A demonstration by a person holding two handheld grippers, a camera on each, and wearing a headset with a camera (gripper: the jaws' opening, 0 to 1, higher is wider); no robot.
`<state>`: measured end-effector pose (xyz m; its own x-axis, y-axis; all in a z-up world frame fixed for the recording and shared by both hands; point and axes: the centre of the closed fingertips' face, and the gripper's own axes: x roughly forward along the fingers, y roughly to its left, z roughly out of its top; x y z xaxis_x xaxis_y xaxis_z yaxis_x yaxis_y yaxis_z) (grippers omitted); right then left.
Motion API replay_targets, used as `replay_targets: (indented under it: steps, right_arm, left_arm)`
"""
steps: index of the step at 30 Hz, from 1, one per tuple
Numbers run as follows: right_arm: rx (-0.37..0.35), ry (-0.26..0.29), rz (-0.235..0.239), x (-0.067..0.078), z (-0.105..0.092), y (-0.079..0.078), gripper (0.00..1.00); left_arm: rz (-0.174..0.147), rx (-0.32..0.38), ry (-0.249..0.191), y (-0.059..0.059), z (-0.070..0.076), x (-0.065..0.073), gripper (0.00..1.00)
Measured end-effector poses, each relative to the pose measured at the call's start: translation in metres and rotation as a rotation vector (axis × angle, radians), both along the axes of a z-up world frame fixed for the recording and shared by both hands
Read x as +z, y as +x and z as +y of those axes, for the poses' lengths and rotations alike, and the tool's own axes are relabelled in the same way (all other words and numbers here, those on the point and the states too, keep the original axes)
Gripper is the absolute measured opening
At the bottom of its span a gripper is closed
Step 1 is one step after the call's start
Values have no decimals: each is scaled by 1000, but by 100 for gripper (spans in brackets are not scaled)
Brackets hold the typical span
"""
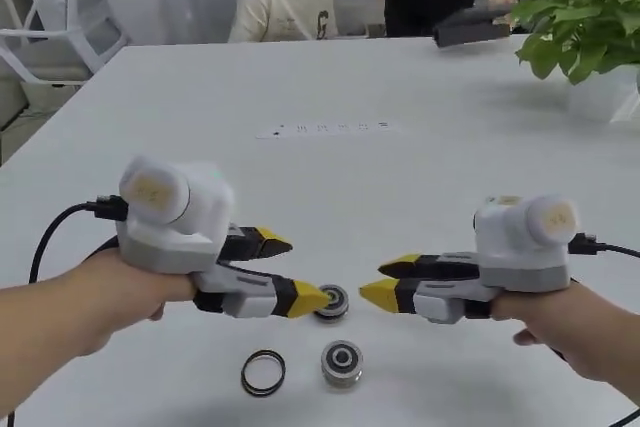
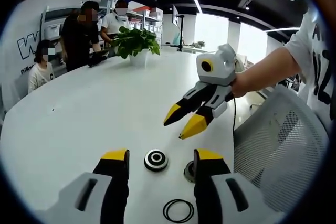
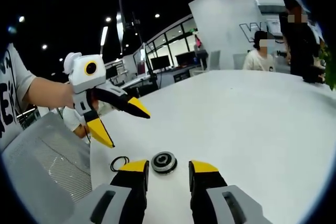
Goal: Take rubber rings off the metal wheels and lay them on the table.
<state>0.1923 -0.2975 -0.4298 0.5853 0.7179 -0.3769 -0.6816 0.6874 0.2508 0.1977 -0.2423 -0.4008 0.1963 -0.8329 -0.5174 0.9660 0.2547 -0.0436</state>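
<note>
While both grippers are held low over the tabletop [image 1: 420,97] w/ jaws apart and nothing in them, the loose rubber ring [image 1: 263,372] lies nearest the person, below and behind the tips of the left gripper [image 1: 290,269]. Just beside it, twd the right gripper [image 1: 388,280], one metal wheel [image 1: 342,362] lies flat. Its rim looks like bare steel, so its ring is prob. already off. A bit farther out, the second wheel [image 1: 332,302] sits btwn the two grippers' tips, right by the left gripper's lower jaw. The left gripper view has it centred btwn that gripper's open jaws. Its outer edge looks dark, i.e. ring likely still on.

Risks from here:
- The wheel lies free on a smooth top, so a one-sided nudge could skid it away.
- If one gripper doesn't pin the hub, the ring may stretch and snap back, or drag the wheel along.
- A slipping tip could flick the ring off the tabletop.

Well past both grippers are a potted plant [image 1: 585,12] and people [image 1: 285,2].
</note>
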Motion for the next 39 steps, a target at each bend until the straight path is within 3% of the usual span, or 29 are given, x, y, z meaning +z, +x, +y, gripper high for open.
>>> replay_targets:
  steps: [22, 39]
  right_arm:
    - [5, -15, 10, -14, -3, 4, 31]
    - [18, -19, 32, -25, 2, 7, 31]
  left_arm:
    - [34, -24, 55, 8, -23, -39, 32]
    - [34, -33, 90, 9, -23, -60, 15]
